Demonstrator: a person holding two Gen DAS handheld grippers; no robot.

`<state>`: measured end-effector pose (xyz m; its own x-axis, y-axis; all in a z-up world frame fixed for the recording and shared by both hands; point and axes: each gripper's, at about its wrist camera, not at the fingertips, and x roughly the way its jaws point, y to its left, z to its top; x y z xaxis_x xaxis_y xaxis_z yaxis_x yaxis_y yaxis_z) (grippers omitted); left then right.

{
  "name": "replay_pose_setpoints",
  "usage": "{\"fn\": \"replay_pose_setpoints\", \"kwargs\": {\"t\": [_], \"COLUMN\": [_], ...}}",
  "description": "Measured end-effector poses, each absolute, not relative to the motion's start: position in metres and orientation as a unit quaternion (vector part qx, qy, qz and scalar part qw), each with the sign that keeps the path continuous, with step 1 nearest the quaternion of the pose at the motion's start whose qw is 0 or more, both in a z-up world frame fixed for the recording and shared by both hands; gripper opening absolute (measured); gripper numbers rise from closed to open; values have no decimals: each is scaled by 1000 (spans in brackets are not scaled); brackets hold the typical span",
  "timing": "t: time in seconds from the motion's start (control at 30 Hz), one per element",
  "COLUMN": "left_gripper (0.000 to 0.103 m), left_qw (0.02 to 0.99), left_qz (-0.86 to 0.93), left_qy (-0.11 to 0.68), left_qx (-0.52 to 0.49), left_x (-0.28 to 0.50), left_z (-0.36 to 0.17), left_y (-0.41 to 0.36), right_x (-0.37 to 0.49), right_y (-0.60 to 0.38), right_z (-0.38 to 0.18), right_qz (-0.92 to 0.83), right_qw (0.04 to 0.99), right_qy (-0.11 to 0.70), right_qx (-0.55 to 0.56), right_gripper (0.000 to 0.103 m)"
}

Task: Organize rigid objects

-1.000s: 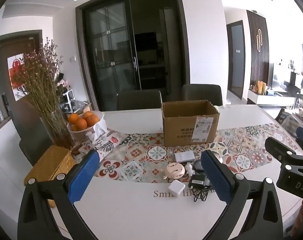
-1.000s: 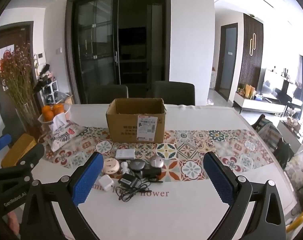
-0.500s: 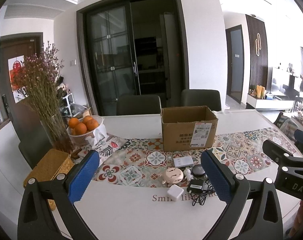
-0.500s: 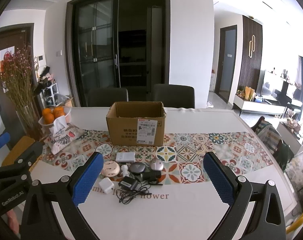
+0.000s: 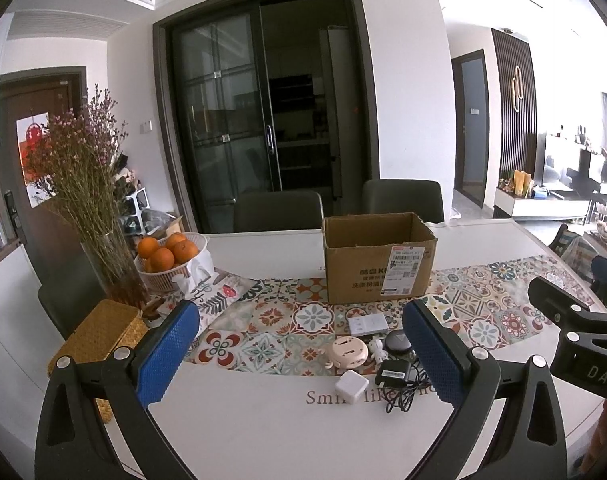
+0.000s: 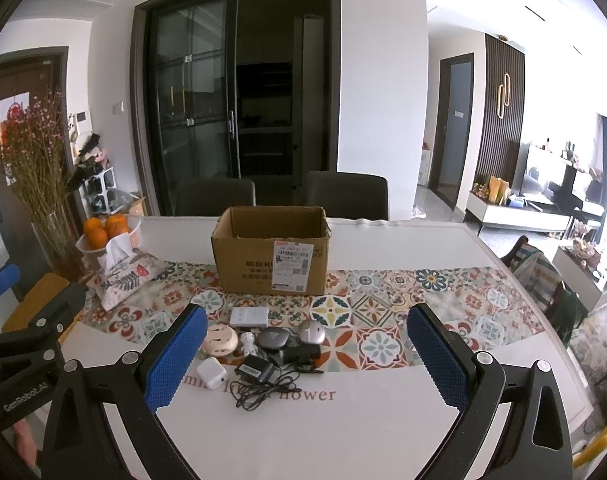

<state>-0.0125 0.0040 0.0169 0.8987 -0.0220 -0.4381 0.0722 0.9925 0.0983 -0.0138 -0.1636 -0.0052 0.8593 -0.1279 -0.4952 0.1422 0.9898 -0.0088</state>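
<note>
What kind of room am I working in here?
Most likely a home dining area: a white dining table with a patterned runner, upholstered chairs behind it, a basket of oranges, and a living room opening off to the right.

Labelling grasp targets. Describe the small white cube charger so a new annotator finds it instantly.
Find the open cardboard box on the patterned table runner; a cluster of small gadgets lies in front of it. The white cube charger is at the cluster's near-left corner, on bare white table, left of the black adapter with its tangled cord. It is the only plain white cube.
</note>
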Motion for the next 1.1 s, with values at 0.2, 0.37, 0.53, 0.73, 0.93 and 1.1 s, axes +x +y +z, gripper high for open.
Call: {"fn": "replay_pose_setpoints", "kwargs": {"t": [0.2,0.37,0.53,0.73,0.93,1.1], "left_gripper": [103,103,103,103,103,103], "left_qw": [973,973,973,973,973,973], "left_qz": [-24,-23,-23,-21,-20,-20], "left_qy": [223,222,222,222,221,221], "left_qx": [56,56,56,57,57,57], "left_x": [-12,-11,-12,-9,-9,-10], "left_z": [18,18,18,20,20,20], "left_y": [4,4,4,3,3,3], "right_x": [-14,-14,-14,-14,-13,-13], "right_y": [-164,-164,-164,-164,-164,-164], "right_z": [-5,-5,-5,-4,-4,-5], "right_qz": [-70,-69,-70,-70,-69,-68], "right_qw": [964,964,964,964,964,964], "right_qy": [255,255,255,254,256,257], "right_qx": [14,14,13,13,13,13], "right_gripper": [101,101,101,101,101,101]}}
